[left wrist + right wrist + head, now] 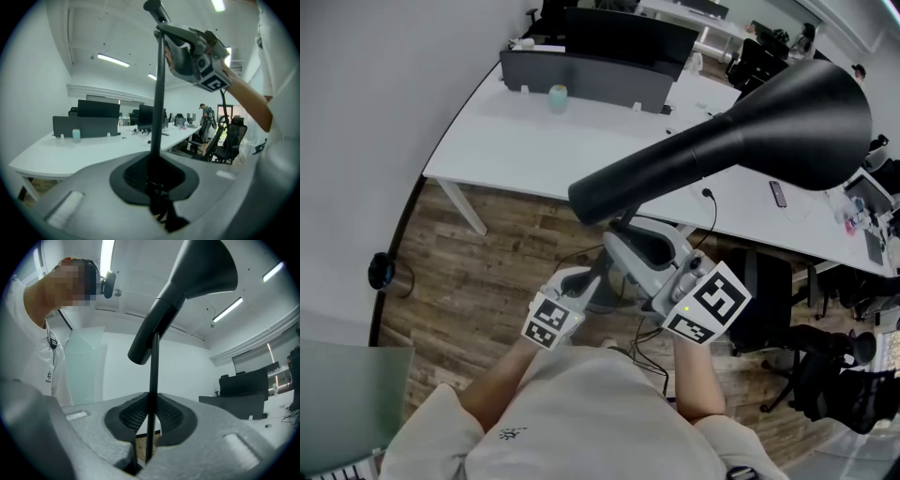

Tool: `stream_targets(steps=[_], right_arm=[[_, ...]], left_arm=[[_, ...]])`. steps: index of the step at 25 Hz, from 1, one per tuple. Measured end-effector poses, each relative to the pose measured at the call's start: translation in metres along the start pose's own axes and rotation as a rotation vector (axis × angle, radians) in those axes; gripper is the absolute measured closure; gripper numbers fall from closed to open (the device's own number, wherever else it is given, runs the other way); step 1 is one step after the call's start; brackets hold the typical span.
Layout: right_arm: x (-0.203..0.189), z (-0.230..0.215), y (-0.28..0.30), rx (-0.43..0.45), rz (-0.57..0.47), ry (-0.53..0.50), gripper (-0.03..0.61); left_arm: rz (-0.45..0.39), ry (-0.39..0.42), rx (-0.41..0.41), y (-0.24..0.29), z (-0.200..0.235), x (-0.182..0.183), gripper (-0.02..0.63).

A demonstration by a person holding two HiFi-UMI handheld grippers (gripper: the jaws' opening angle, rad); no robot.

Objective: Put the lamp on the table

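The lamp (741, 141) is held in the air over the floor (487, 262), near side of the worktop (516, 141). The left gripper (157, 187) jaws pinch its thin upright pole low; the right gripper (151, 423) jaws pinch it higher, under the shade. Both hands sit close together before the body.

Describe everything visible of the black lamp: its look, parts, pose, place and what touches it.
The lamp is matte black, plastic or painted metal by its look. A wide flared shade narrows into a tubular neck, tilted atop a thin straight pole. The pole stands upright in the air over wood flooring, near the white table but not on it. The left claw and, higher up, the right claw are both shut on the pole. Its base is out of sight.
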State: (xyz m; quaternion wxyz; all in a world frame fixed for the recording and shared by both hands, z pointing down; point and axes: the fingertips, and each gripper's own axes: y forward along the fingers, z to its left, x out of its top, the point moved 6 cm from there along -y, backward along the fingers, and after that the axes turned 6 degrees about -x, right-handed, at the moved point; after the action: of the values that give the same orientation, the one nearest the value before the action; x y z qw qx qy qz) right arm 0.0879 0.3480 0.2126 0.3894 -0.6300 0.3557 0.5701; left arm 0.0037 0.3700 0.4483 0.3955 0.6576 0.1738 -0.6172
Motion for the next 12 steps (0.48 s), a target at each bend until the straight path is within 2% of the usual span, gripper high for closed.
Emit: stream_targets(steps=[12], right_arm=[[-0.009, 0.033, 0.035, 0.009, 0.001, 0.002, 0.532]], left_arm=[[-0.010, -0.003, 0.013, -0.042, 0.021, -0.016, 0.583]])
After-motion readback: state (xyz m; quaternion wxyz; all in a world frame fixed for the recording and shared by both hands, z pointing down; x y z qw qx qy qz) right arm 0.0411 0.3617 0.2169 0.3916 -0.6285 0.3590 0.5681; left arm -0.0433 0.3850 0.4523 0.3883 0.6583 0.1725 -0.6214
